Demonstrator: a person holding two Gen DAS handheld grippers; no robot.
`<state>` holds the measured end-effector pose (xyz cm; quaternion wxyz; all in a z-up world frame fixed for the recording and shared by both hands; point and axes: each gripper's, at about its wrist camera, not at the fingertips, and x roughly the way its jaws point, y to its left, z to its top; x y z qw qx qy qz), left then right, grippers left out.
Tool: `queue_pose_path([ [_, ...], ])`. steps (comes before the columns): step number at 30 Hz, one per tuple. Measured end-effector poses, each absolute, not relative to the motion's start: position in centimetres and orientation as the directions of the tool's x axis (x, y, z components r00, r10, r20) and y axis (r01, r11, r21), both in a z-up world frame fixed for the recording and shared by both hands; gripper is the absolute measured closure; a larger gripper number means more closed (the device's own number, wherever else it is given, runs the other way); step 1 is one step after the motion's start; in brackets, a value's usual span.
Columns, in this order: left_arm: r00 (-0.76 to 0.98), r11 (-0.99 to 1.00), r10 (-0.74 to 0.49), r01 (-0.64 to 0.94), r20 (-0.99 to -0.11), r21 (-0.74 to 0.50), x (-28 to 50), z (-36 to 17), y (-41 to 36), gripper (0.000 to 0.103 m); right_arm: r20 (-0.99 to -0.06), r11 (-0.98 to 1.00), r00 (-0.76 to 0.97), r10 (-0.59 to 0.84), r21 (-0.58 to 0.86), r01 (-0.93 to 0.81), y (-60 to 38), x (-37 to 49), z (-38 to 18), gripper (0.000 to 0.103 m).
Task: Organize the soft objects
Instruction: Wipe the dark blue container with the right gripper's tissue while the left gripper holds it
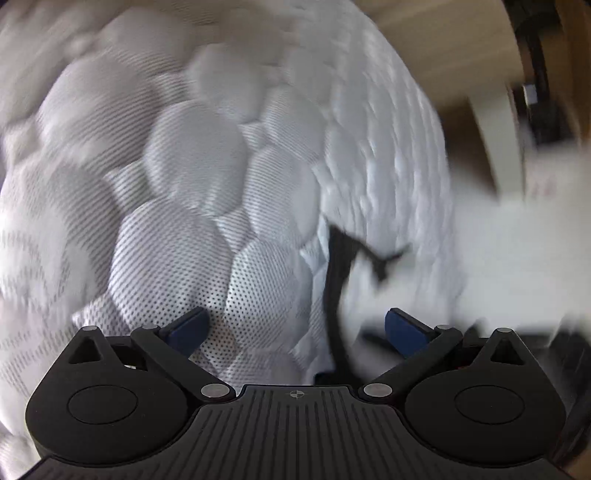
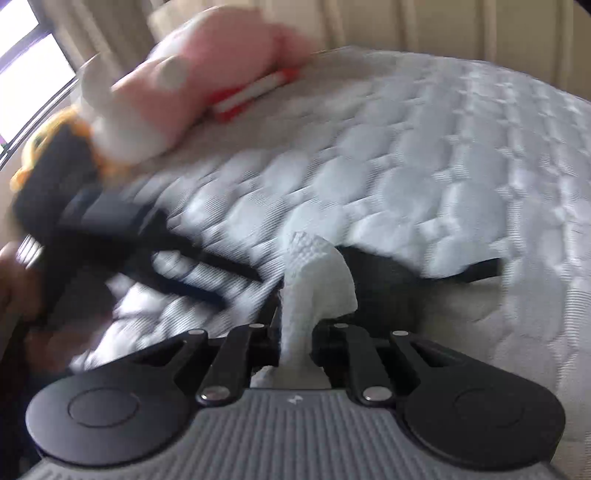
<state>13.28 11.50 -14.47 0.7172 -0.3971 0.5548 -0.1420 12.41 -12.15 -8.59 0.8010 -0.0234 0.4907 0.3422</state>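
White waffle cloth (image 2: 317, 273) is pinched between the closed jaws of the right gripper (image 2: 295, 332), lifted over the quilted mattress (image 2: 424, 166); something black lies partly under it. At the far left a pink plush (image 2: 192, 74) and a yellow toy (image 2: 33, 155) sit together, so some sorting looks done. The left gripper (image 1: 295, 328) stands open and empty above the mattress. Placing the cloth is, I think, what is left.

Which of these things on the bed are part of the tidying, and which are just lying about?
Part of it: white cloth pinched in the right gripper; pink plush toy; yellow plush toy; open left gripper.

Lying about: quilted mattress; red-and-white book; curtains.
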Motion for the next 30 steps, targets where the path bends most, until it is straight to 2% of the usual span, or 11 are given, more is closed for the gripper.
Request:
queue_pose_path([
  [3, 0.362, 0.591, -0.673, -0.261, -0.645, -0.763, 13.1, -14.9, 11.9, 0.0, -0.817, 0.734, 0.24, 0.524, 0.291, -0.613, -12.1, 10.4, -8.1, 0.089],
  [7, 0.341, 0.573, -0.724, -0.187, -0.6, -0.798, 12.8, -14.6, 9.7, 0.0, -0.846, 0.768, 0.259, 0.466, 0.241, -0.594, -15.4, 8.4, -7.1, 0.088],
  [10, 0.359, 0.573, -0.719, -0.178, -0.595, -0.8, 12.2, -14.6, 7.5, 0.0, -0.857, 0.813, 0.327, 0.398, 0.164, -0.559, -17.4, 8.9, -6.2, 0.086],
  [13, 0.406, 0.523, -0.714, -0.234, -0.571, -0.82, 11.5, -15.4, 6.3, 0.0, -0.819, 0.858, 0.446, 0.36, 0.104, -0.502, -19.2, 9.6, -4.8, 0.086],
  [15, 0.438, 0.493, -0.703, -0.268, -0.56, -0.828, 11.2, -16.0, 6.0, 0.0, -0.795, 0.887, 0.496, 0.348, 0.108, -0.448, -20.2, 10.3, -4.5, 0.086],
  [20, 0.46, 0.507, -0.673, -0.283, -0.579, -0.814, 11.9, -15.6, 5.3, 0.002, -0.808, 0.913, 0.465, 0.363, 0.207, -0.352, -22.2, 12.3, -6.4, 0.086],
  [21, 0.469, 0.51, -0.668, -0.277, -0.578, -0.814, 12.0, -15.5, 5.1, 0.005, -0.808, 0.915, 0.464, 0.364, 0.216, -0.342, -22.5, 12.5, -6.7, 0.086],
  [23, 0.468, 0.531, -0.659, -0.263, -0.588, -0.805, 12.4, -15.5, 4.7, 0.048, -0.808, 0.914, 0.458, 0.371, 0.23, -0.334, -23.3, 12.5, -6.9, 0.086],
  [24, 0.451, 0.558, -0.655, -0.253, -0.606, -0.791, 12.7, -15.6, 4.3, 0.052, -0.807, 0.911, 0.451, 0.38, 0.241, -0.336, -23.1, 12.7, -7.2, 0.086],
  [30, 0.438, 0.655, -0.649, -0.094, -0.622, -0.75, 13.2, -14.8, 1.8, 0.052, -0.822, 0.883, 0.346, 0.452, 0.359, -0.303, -21.7, 13.6, -9.8, 0.09],
])
